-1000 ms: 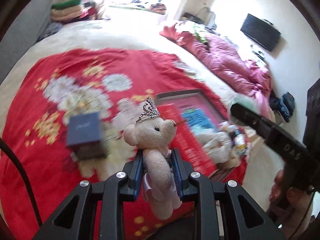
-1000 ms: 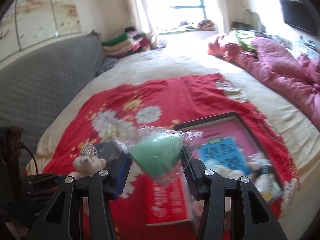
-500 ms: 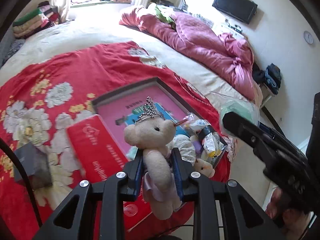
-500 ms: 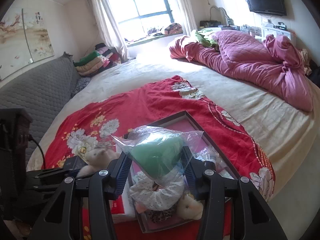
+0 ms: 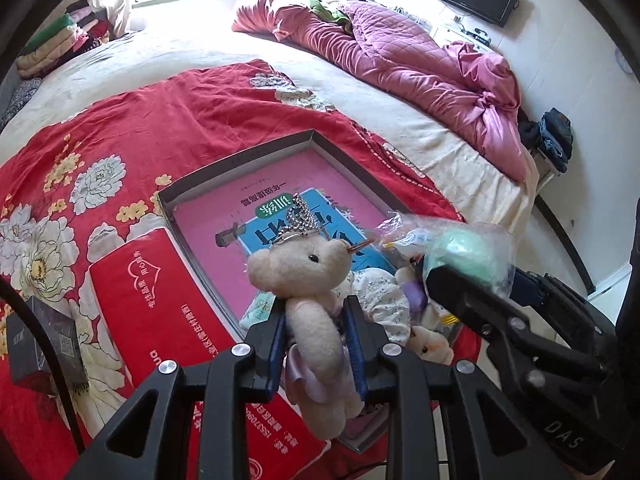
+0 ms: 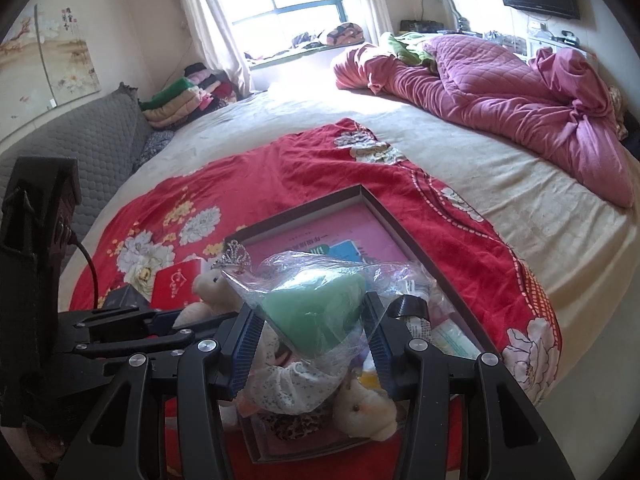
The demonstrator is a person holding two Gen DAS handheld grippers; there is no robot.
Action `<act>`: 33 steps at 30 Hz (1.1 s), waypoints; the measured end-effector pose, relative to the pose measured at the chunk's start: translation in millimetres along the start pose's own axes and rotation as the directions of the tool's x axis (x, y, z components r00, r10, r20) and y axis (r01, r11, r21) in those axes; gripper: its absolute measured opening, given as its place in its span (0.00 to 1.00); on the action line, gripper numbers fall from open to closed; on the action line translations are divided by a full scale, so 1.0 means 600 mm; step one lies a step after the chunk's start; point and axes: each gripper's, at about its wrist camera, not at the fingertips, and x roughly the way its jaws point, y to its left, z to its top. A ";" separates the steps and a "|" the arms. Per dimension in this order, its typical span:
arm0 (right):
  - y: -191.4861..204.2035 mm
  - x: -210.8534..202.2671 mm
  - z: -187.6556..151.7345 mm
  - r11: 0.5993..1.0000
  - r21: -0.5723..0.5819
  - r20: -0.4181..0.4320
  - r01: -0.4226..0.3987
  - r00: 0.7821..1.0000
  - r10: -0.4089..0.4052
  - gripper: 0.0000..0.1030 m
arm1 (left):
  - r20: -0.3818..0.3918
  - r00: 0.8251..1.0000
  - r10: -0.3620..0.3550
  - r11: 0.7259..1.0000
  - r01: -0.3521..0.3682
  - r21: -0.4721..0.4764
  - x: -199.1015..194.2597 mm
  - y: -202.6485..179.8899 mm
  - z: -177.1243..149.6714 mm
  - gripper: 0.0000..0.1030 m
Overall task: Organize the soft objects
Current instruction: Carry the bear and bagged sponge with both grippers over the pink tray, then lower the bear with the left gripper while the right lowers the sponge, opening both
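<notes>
Two hand-held grippers, both loaded, and compared w/ a sec ago you've swung them off the open red blanket point(image 5: 224, 112) and over the shallow box point(image 5: 236, 164) on the bed, so imo you're basically at the drop-off stage now.

Your left hand-held gripper point(image 5: 316, 340) is pinching the crowned teddy bear point(image 5: 308, 276) around its body, pads pressed into the plush, head sticking up above the fingers. It hangs over the box's near end.

Your right hand-held gripper point(image 6: 312, 340) is clamped on the green soft thing in a clear plastic bag point(image 6: 316, 312), bag crinkled out past both fingers. Also above the box's near end, just beside the left one.

Box contents: a pink-and-blue book point(image 5: 280, 200) lying flat on the bottom, far half otherwise bare. Near end already has a pile: a floral-print cloth item point(image 6: 288, 384), a small cream plush point(image 6: 368, 408), some wrapped bits I can't ID.

Outside the box: red packet point(image 5: 160, 304) touching its left wall, small dark box point(image 5: 44, 340) further left on the blanket.
</notes>
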 end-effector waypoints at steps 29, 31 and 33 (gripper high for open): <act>-0.007 0.085 -0.041 0.990 -0.099 -0.133 0.096 0.985 -0.109 0.62 | -0.071 0.997 -0.013 0.999 0.010 -0.045 0.058 0.032 0.003 0.31; -0.004 0.080 -0.039 0.989 -0.111 -0.119 0.102 0.986 -0.115 0.65 | -0.074 0.997 -0.015 0.999 0.012 -0.048 0.058 0.032 0.003 0.33; -0.006 0.072 -0.035 0.987 -0.114 -0.117 0.112 0.985 -0.126 0.67 | -0.075 0.997 -0.011 0.999 0.008 -0.042 0.058 0.030 0.004 0.35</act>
